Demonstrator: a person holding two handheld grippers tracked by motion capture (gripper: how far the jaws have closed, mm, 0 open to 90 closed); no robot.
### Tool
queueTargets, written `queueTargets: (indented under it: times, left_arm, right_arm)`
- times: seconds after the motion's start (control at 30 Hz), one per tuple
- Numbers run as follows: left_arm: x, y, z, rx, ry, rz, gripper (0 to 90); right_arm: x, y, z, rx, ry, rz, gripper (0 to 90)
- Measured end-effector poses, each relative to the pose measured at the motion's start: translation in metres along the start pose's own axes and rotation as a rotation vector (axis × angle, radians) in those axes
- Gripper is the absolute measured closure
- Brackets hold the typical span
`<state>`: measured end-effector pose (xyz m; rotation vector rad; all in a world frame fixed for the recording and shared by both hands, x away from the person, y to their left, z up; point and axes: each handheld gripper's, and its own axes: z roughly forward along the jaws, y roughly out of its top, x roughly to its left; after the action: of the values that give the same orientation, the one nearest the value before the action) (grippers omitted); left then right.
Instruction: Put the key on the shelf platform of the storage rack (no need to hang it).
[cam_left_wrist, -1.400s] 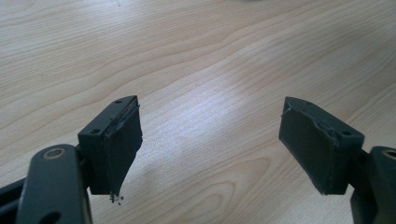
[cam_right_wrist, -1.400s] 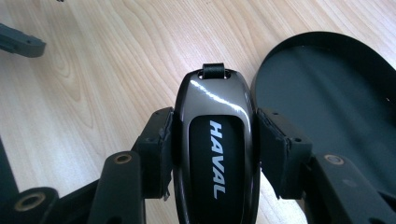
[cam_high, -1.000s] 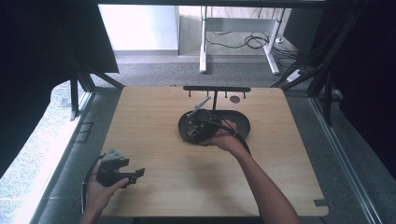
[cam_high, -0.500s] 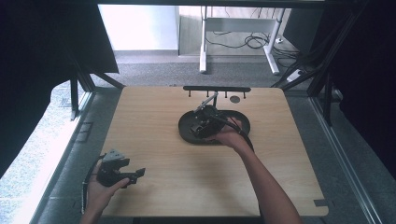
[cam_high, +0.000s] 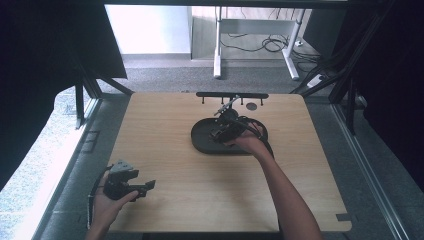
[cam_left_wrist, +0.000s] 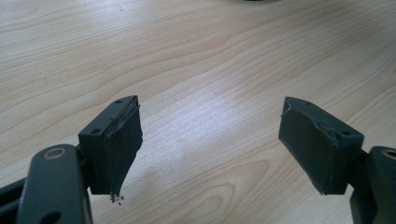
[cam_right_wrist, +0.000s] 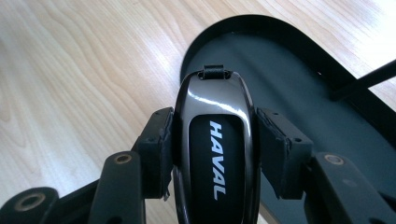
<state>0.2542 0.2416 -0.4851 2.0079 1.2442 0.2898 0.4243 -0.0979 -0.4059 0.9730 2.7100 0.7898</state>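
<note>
Right gripper (cam_right_wrist: 212, 154), clamped on key fob (cam_right_wrist: 215, 154), has shifted rightward over black tray (cam_high: 200, 142); left gripper (cam_left_wrist: 210, 149) unmoved, jaws wide apart, empty, near table (cam_high: 200, 200) edge.

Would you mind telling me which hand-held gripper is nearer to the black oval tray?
The right. The right hand-held gripper is over the black oval tray, clamping a Haval car key. The left hand-held gripper sits open at the table's near left corner, well away.

white "haval" lettering stands on the black key fob (cam_right_wrist: 215, 149).
</note>
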Motion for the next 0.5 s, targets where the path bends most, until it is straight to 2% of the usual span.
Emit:
queueTargets:
  times: [0.5]
  left_arm:
    - [0.0, 0.0, 0.0, -0.001, 0.001, -0.001, 21.6]
  right_arm:
    - [-0.015, 0.002, 0.026, 0.024, -0.024, 0.023, 48.9]
